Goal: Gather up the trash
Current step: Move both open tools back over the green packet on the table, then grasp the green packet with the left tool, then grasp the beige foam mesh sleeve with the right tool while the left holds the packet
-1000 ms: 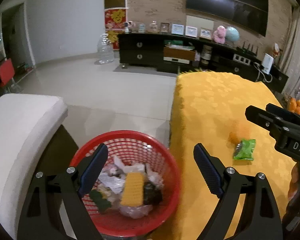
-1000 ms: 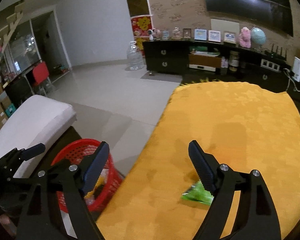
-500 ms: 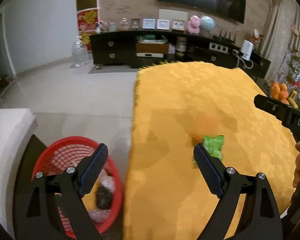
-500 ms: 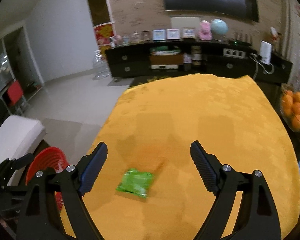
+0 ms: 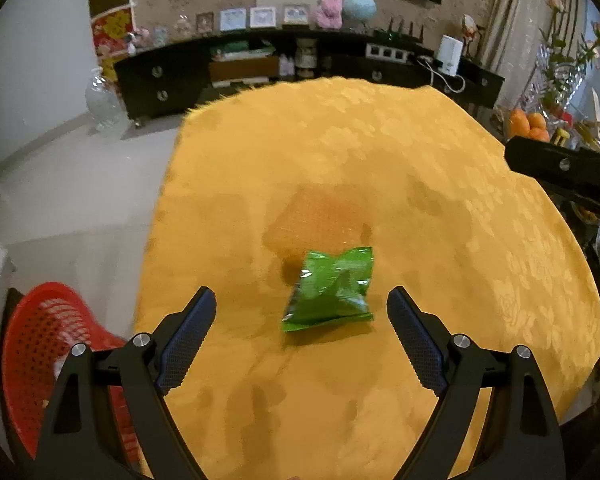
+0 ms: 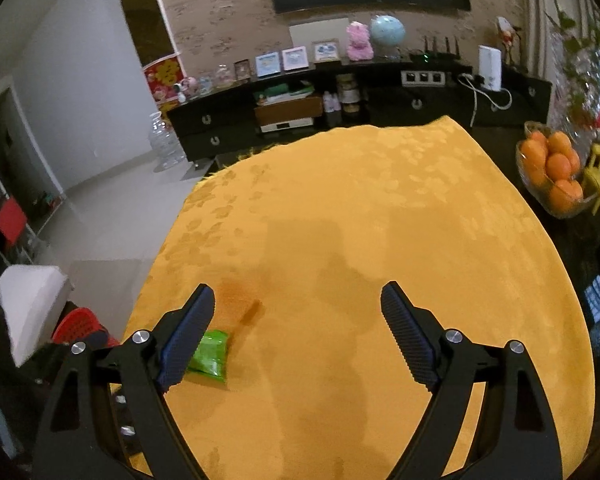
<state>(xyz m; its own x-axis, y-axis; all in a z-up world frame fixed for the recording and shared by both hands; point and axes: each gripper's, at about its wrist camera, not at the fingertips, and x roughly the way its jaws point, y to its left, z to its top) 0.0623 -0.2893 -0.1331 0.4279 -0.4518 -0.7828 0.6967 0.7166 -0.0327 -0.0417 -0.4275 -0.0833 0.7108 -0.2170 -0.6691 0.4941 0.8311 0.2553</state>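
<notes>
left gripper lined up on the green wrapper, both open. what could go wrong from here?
1. The green wrapper lies flat and crinkled on the yellow tablecloth; the left gripper, open, may pinch cloth with it or slide it away.
2. The red basket sits off the table's left edge, low; a loose grip could drop the wrapper on the floor.
3. The right gripper, open and empty, hovers close and could collide.

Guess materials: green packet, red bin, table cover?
Green packet: thin plastic film, glossy; it shows bright glints, crinkles and a crimped end. Red bin: moulded plastic, most likely; perforated mesh wall, even colour, slight sheen. Table cover: woven fabric, probably damask-like; tone-on-tone floral pattern, soft sheen, fringed far edge, and a darker stain near the packet.
</notes>
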